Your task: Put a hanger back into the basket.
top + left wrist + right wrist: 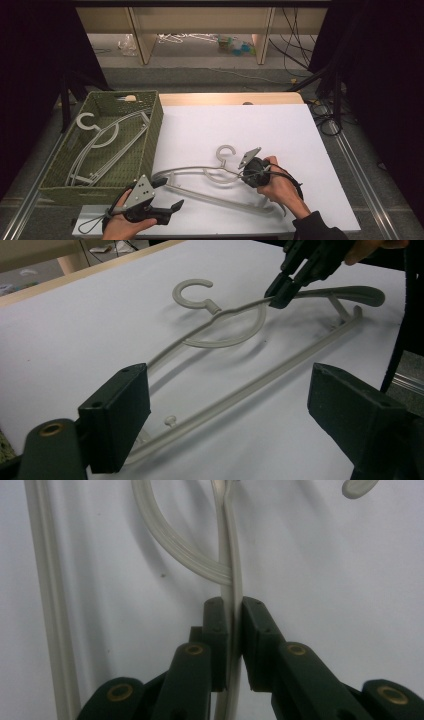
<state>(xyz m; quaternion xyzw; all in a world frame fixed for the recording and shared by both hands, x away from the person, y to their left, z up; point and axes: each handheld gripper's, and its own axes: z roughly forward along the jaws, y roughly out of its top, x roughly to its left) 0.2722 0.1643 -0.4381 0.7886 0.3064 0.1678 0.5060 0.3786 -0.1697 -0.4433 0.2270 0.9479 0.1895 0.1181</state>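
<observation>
1. Here the right gripper (231,630) is clamped on the hanger (210,185) arm, near the hook, on the white sheet (280,135).
2. The hanger's bar runs toward the left gripper (167,195), which gapes empty just beside its far end.

Hanger (215,176): pale grey plastic, plain. Counter (280,135): white sheet, light wood edge. Basket (155,131): olive-green weave, holding more pale grey hangers (102,145). Right hand-held gripper (232,611): black jaws, brass-coloured rivets. Left hand-held gripper (169,206): black, grey plate.
</observation>
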